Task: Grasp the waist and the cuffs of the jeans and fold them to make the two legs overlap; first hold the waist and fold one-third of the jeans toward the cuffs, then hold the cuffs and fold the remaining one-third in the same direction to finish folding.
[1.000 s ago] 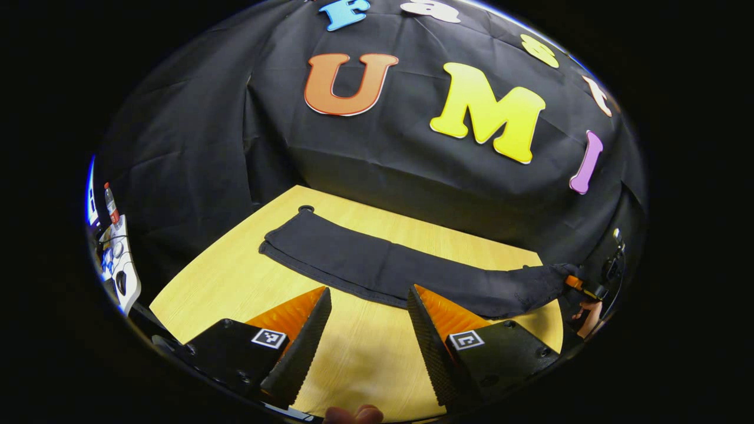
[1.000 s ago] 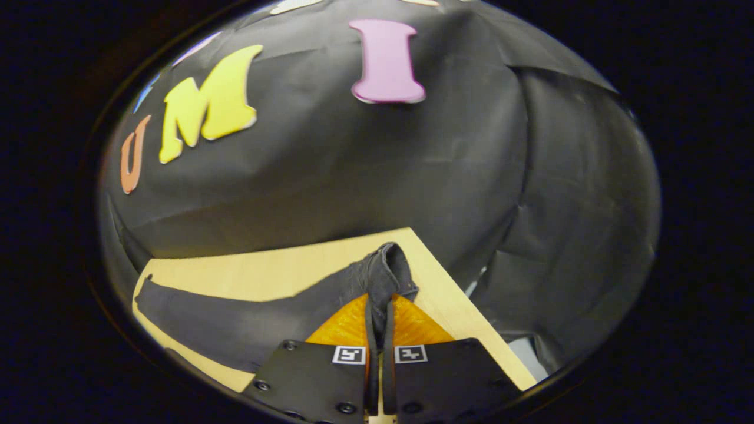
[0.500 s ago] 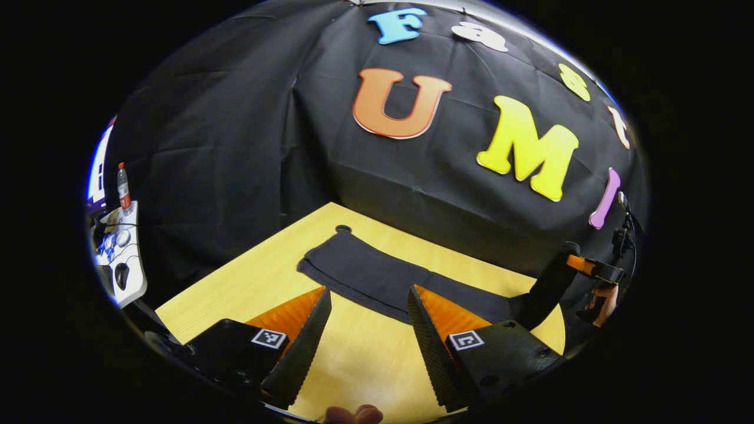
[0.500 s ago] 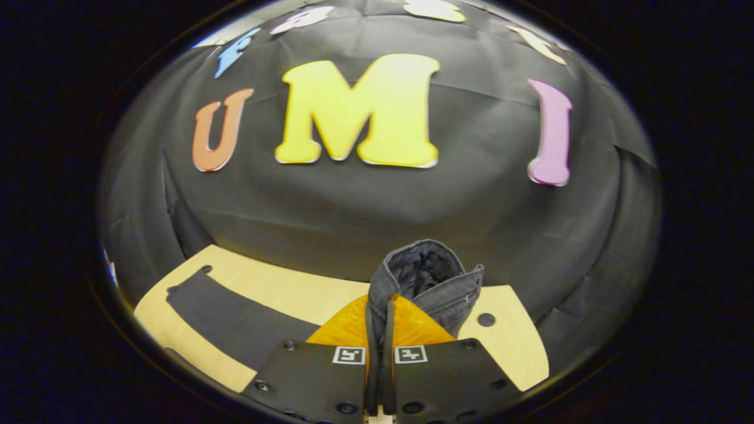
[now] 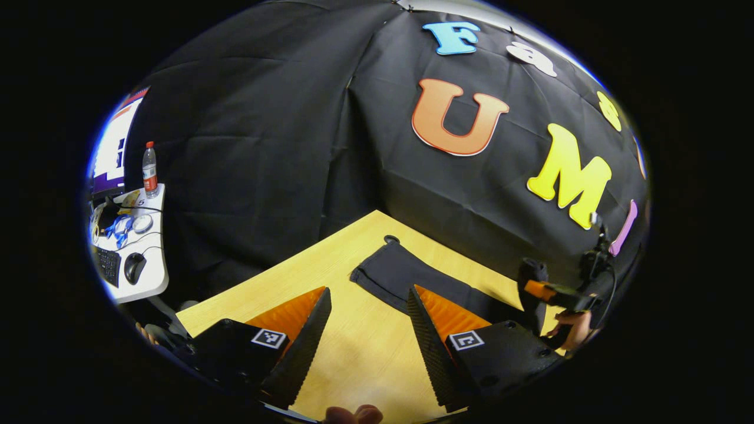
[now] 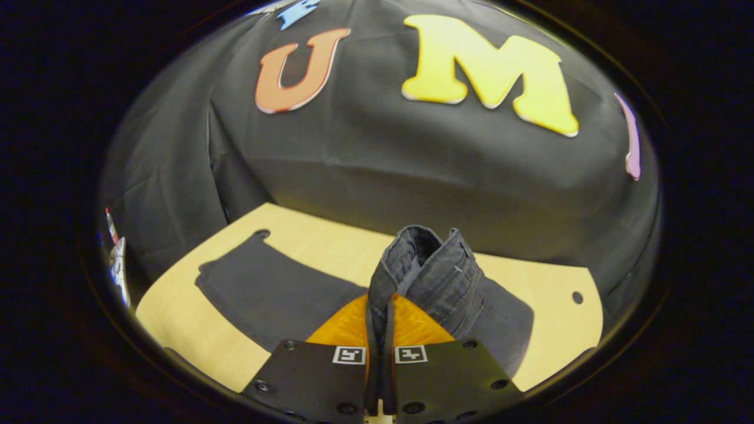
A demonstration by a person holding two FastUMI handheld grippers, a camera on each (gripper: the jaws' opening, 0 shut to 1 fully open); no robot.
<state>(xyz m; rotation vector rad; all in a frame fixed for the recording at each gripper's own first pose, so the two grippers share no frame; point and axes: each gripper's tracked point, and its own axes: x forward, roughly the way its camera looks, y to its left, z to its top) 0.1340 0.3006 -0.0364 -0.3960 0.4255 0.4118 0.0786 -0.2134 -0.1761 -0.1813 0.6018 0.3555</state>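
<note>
Dark jeans (image 5: 406,277) lie along the wooden table (image 5: 353,353), legs overlapped, their cuff end near a hole in the tabletop. My right gripper (image 6: 380,321) is shut on the waist (image 6: 430,265), which stands lifted and bunched above the fingers while the legs (image 6: 265,288) stay flat on the table (image 6: 530,347) to the left. In the left gripper view the right gripper (image 5: 551,291) and the hand (image 5: 568,330) holding it sit at the far right over the jeans. My left gripper (image 5: 368,347) hangs open above bare wood, short of the jeans, holding nothing.
A white side desk (image 5: 147,282) with a bottle (image 5: 149,168), a keyboard and a mouse (image 5: 134,266) stands left of the table. Black cloth walls close the back. Small holes (image 6: 577,297) mark the tabletop near its ends.
My right gripper has lifted the waist and carried it along the legs toward the cuffs, so less of the jeans lies flat. My left gripper stayed open and swung left.
</note>
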